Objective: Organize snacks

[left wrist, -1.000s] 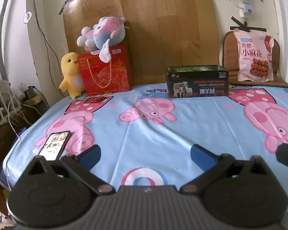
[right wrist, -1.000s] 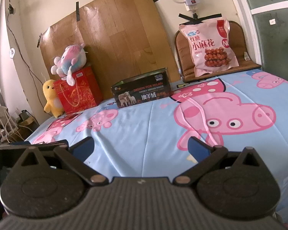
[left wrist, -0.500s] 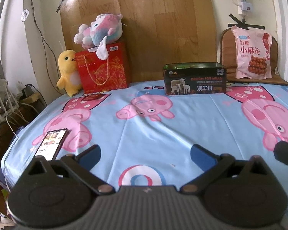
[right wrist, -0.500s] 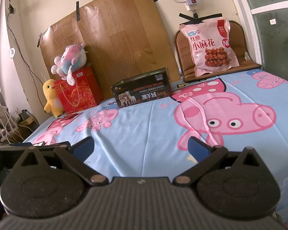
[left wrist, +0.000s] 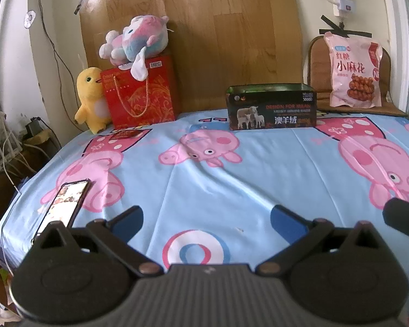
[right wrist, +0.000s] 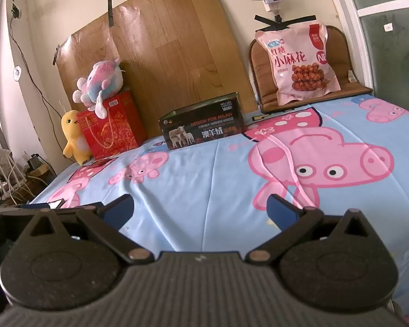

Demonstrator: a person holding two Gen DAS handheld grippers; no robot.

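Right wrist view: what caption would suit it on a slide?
Open right gripper faces a snack bag and open box across the bed.

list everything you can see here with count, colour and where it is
snack bag: 1, pink, upright against the brown cushion, far right
open box: 1, dark, far middle of the bed
gift bag: 1, red, far left
plush toy: 1, pink and blue, on the gift bag
duck plush: 1, yellow, left of the gift bag
phone: 1, screen lit, near left
bedsheet: 1, blue with pink pigs
left tongs: open, empty
right tongs: open, empty
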